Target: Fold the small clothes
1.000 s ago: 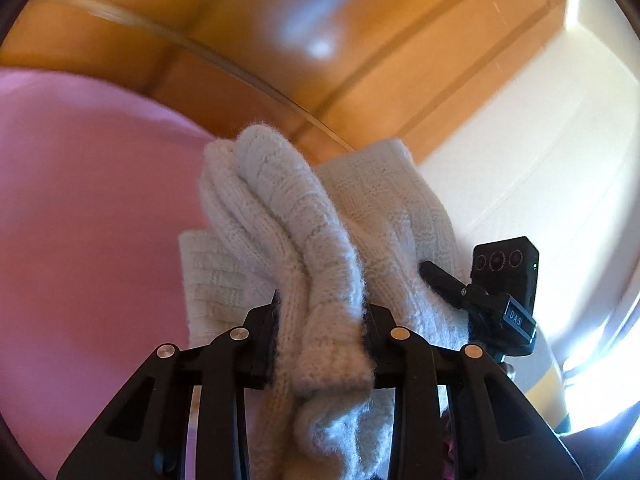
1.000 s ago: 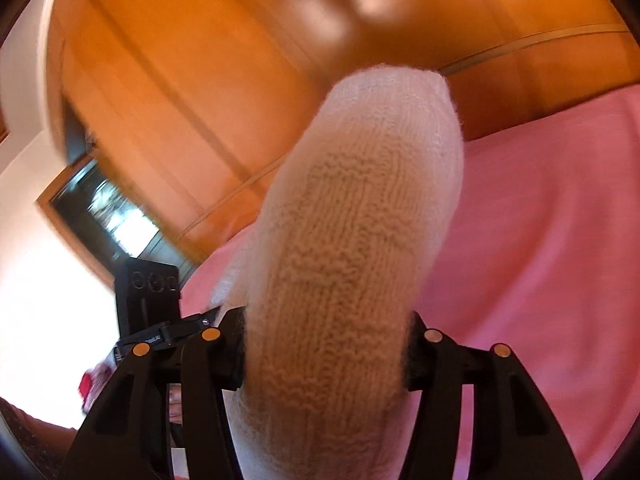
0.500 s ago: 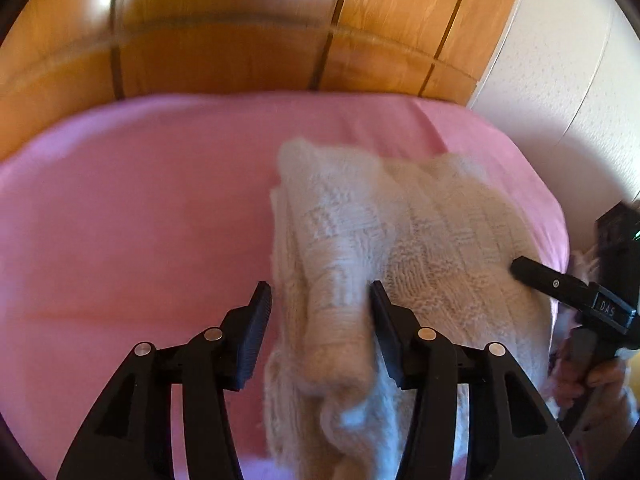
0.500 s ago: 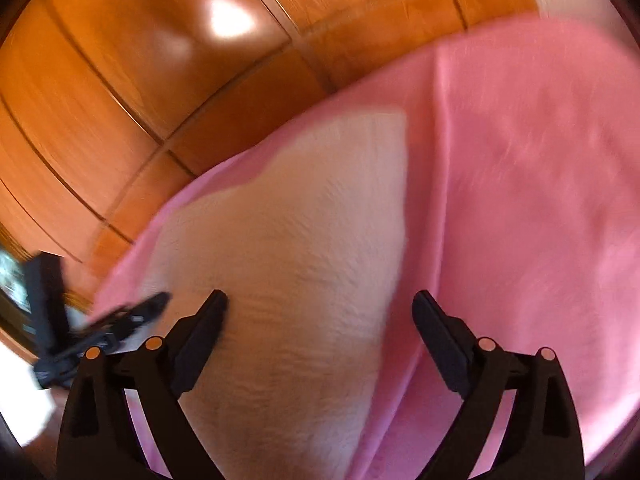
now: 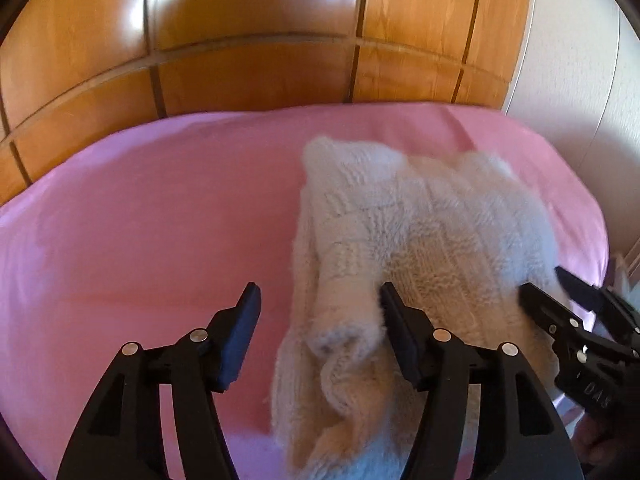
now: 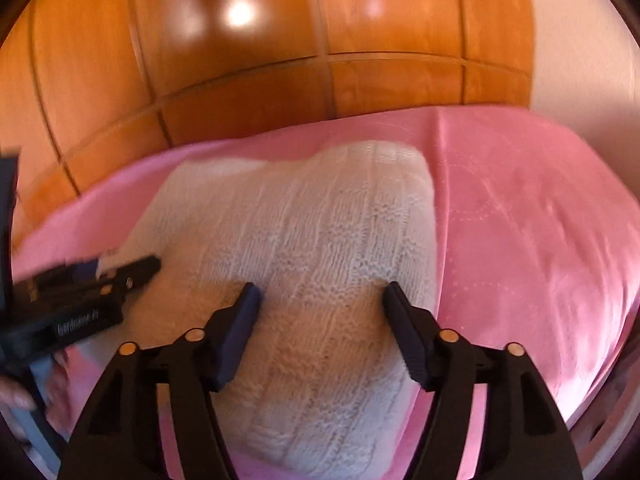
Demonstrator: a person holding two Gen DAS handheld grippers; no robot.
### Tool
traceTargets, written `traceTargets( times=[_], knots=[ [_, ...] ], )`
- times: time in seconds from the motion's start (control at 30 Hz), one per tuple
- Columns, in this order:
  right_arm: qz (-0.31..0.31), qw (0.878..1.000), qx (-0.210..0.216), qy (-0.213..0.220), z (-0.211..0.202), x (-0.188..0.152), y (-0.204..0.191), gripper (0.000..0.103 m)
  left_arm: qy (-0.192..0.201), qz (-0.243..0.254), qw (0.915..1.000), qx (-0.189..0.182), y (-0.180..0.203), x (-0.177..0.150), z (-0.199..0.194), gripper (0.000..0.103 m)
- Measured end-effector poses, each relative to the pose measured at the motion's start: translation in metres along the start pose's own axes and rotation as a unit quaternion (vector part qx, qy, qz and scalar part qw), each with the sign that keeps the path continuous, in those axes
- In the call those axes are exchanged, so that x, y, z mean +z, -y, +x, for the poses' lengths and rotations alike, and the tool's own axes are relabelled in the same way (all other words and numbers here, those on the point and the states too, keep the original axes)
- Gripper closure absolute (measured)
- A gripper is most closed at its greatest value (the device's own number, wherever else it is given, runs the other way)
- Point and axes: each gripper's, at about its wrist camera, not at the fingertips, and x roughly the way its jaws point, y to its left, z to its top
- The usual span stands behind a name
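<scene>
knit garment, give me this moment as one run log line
knit garment: flat on pink sheet | left gripper: open, rolled edge between fingers | right gripper: open over garment

1. Cream knitted garment (image 5: 420, 240), fuzzy and ribbed, lies folded on the pink bedcover (image 5: 140, 240), toward its right edge.
2. A rolled, bunched fold (image 5: 344, 312) runs along its left side.

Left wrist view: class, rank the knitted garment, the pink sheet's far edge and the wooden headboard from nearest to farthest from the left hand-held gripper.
1. Knitted garment, between and right of the open left hand-held gripper.
2. Pink sheet far edge, beyond.
3. Wooden headboard, behind.
</scene>
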Motion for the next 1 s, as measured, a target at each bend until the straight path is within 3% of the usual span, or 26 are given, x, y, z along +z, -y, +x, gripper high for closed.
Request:
traceTargets(
  times=[0.1, 0.23, 0.33, 0.53, 0.83, 1.0],
  knots=[
    [0.026, 1.0, -0.011, -0.002, -0.014, -0.001, 0.007, 0.022, 0.016, -0.006, 0.9998, 0.008, -0.003, -0.002, -0.019, 0.041],
    [0.032, 0.998, -0.044, 0.03, -0.042, -0.007, -0.004, 0.009, 0.042, -0.02, 0.9986, 0.024, -0.01, -0.011, -0.044, 0.029],
    [0.018, 0.997, -0.063, 0.043, -0.044, -0.004, -0.015, 0.003, 0.055, -0.022, 0.9976, 0.036, -0.009, -0.018, -0.06, 0.026],
    [0.0, 0.992, -0.104, 0.067, -0.057, -0.006, -0.037, 0.003, 0.08, -0.023, 0.9948, 0.058, -0.01, -0.031, -0.085, 0.012],
    [0.008, 0.987, -0.135, 0.081, -0.074, -0.016, -0.039, 0.002, 0.082, -0.037, 0.9936, 0.068, -0.017, -0.046, -0.101, 0.005],
    [0.008, 0.988, -0.131, 0.082, -0.077, -0.016, -0.042, 0.002, 0.087, -0.031, 0.9934, 0.069, -0.015, -0.047, -0.103, 0.005]
  ],
)
